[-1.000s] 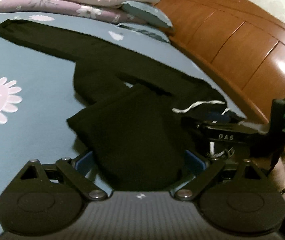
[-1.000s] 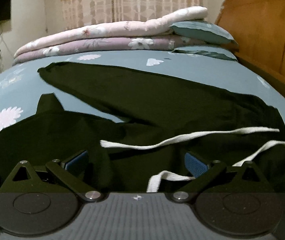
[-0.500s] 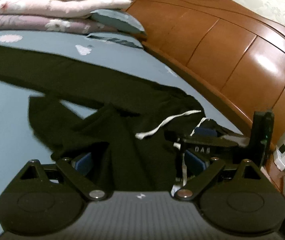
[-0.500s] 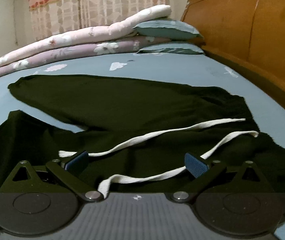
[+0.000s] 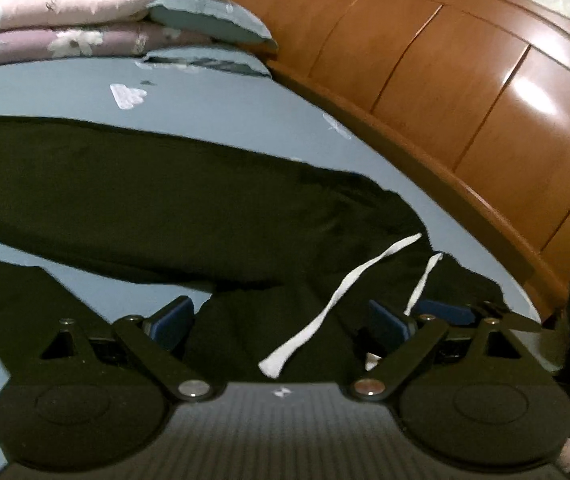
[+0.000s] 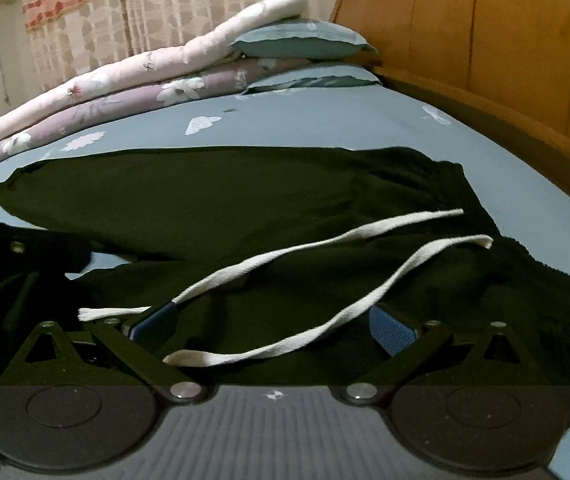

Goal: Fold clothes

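Black trousers [image 5: 165,200] lie spread on the blue bed sheet [image 5: 225,120], one leg stretching away to the left. Two white drawstrings [image 5: 335,300] trail across the waist end. My left gripper [image 5: 281,320] is open, low over the waist fabric, with a drawstring end between its blue pads. The right gripper's pad [image 5: 457,312] shows just beyond it at the right. In the right wrist view the trousers [image 6: 205,192] fill the middle. My right gripper [image 6: 273,324] is open over both drawstrings [image 6: 365,302]. The left gripper's black body [image 6: 17,246] sits at the left edge.
A wooden headboard [image 5: 465,92] runs along the right side of the bed. Folded floral quilts [image 6: 125,88] and a blue pillow [image 6: 305,38] are stacked at the far end, before a patterned curtain [image 6: 145,12]. Bare sheet [image 6: 325,124] lies between trousers and quilts.
My left gripper has swung right, off the bunched trouser leg and onto the waist end. The right gripper has shifted toward the headboard. The drawstrings now lie nearer both.
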`<state>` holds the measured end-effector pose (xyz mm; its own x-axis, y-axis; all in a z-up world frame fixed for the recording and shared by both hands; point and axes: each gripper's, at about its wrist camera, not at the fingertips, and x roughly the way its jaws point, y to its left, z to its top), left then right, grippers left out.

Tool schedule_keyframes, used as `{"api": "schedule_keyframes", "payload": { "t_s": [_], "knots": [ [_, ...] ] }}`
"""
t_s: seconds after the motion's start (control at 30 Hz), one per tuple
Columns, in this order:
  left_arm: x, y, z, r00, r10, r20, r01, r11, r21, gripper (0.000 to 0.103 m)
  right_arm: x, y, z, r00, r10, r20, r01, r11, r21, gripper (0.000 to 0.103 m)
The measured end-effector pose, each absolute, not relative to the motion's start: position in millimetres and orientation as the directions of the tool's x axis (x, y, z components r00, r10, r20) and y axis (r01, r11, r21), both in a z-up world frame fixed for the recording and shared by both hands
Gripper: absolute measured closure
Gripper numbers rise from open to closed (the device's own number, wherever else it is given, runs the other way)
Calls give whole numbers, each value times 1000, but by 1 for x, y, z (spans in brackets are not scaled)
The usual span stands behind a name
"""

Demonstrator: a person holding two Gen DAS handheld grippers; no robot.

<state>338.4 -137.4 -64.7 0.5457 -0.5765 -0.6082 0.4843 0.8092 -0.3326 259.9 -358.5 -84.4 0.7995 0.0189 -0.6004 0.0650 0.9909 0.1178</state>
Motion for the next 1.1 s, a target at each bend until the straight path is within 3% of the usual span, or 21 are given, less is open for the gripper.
{"api": "schedule_keyframes", "payload": {
  "t_s": [0.3,0.5,0.67,0.87,1.03,1.1],
  "knots": [
    [355,-143,-82,534,-531,-658,438,839,-322,11,256,-361,-81,804,75,-589,11,990,140,0],
    [334,-113,-38,574,-500,-649,452,854,-258,9,239,-332,-68,818,284,-501,-246,959,143,0],
    [306,-79,-19,628,-388,-675,405,903,-142,9,215,-276,-64,787,390,-478,-462,886,-37,0],
    [274,-31,-23,650,-292,-701,304,946,-112,9,179,-216,-72,719,492,-491,-655,716,-242,0],
    [255,-6,-28,653,-263,-710,267,958,-109,9,166,-179,-97,758,399,-516,-639,615,-463,0],
    [251,0,-30,656,-264,-707,261,958,-117,9,167,-178,-98,762,396,-513,-635,616,-467,0]
  ]
}}
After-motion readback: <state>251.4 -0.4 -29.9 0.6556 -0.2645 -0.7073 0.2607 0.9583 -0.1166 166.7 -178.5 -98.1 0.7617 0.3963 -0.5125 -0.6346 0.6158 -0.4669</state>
